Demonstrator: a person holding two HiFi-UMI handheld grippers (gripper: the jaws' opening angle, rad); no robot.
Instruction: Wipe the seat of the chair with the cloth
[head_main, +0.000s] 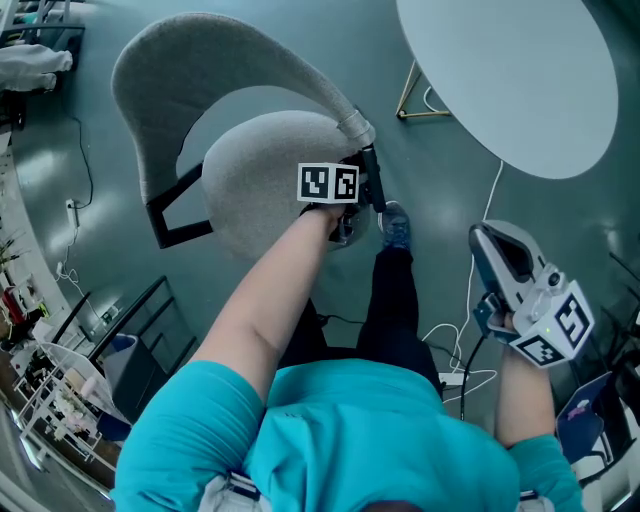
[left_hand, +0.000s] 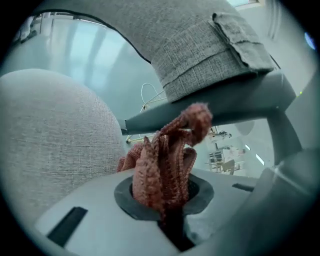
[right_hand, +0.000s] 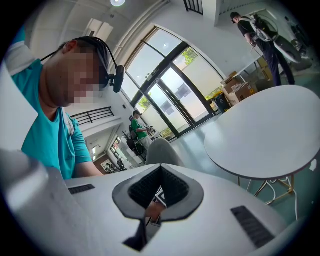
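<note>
Cloth (left_hand: 167, 160), rust-red and coarsely knitted, bunched upright and clamped between the jaws of the left tool (left_hand: 170, 210). Lower left fold against the rounded edge of the chair seat (left_hand: 55, 135), as far as can be seen; upper loop curled free in front of the dark bar under the backrest (left_hand: 200, 50).

From the head view: left tool (head_main: 350, 205) at the right-hand edge of the grey fabric seat (head_main: 250, 170), just beside the end of the curved grey backrest (head_main: 190, 70), marker cube facing up. Cloth itself hidden there under tool and hand.

Right tool (head_main: 497, 245) held off to the side, well apart from the chair, over the grey floor (head_main: 440, 180). Jaws drawn together to a narrow slit, nothing gripped; same in its own view (right_hand: 159, 192).

Round white surface (head_main: 510, 70) beyond the right tool, bare on top. White cables (head_main: 450, 350) loose on the floor near the person's blue shoe (head_main: 395, 225). Teal shirt (head_main: 350, 440) filling the lower part of the head view.
</note>
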